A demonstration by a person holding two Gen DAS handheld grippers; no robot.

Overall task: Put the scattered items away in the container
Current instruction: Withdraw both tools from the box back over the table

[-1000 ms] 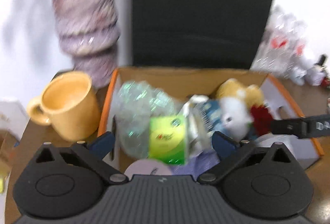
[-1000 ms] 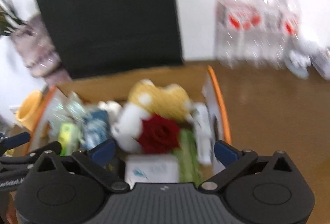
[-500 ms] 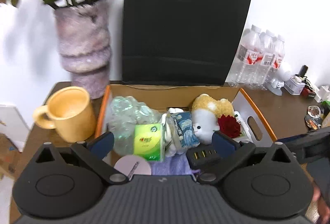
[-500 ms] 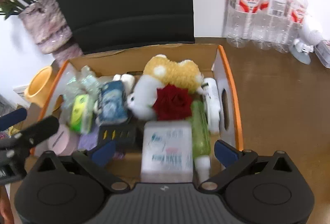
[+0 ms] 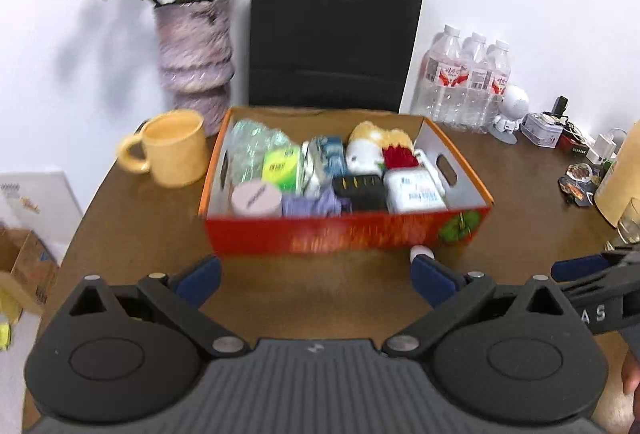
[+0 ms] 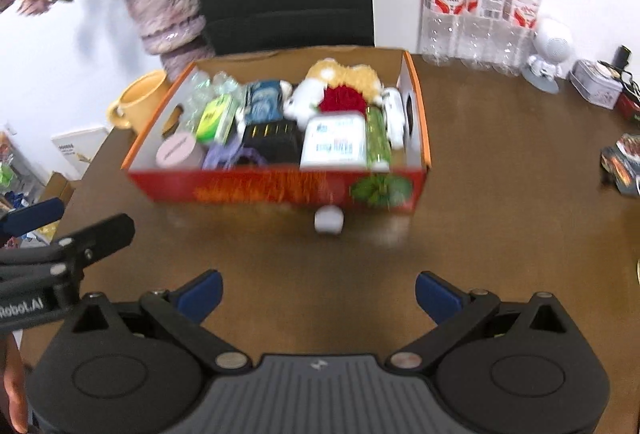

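An orange cardboard box (image 5: 344,232) (image 6: 280,188) stands mid-table, packed with a plush toy (image 6: 340,80), a red rose (image 6: 344,99), a green tissue pack (image 5: 281,165), a white box (image 6: 334,146), a black item (image 5: 360,188) and a pink round tin (image 6: 178,153). A small white object (image 6: 329,220) (image 5: 421,252) lies on the table just in front of the box. My left gripper (image 5: 316,280) and my right gripper (image 6: 318,292) both hang open and hold nothing, well back from the box's front wall.
A yellow mug (image 5: 172,148) and a purple vase of flowers (image 5: 194,52) stand left of the box. Behind it is a black bag (image 5: 332,30); water bottles (image 6: 480,6) and small clutter (image 5: 576,142) sit at the right.
Both grippers have pulled back and up from over the box, so its whole front wall and the table in front now show. Both stayed open.
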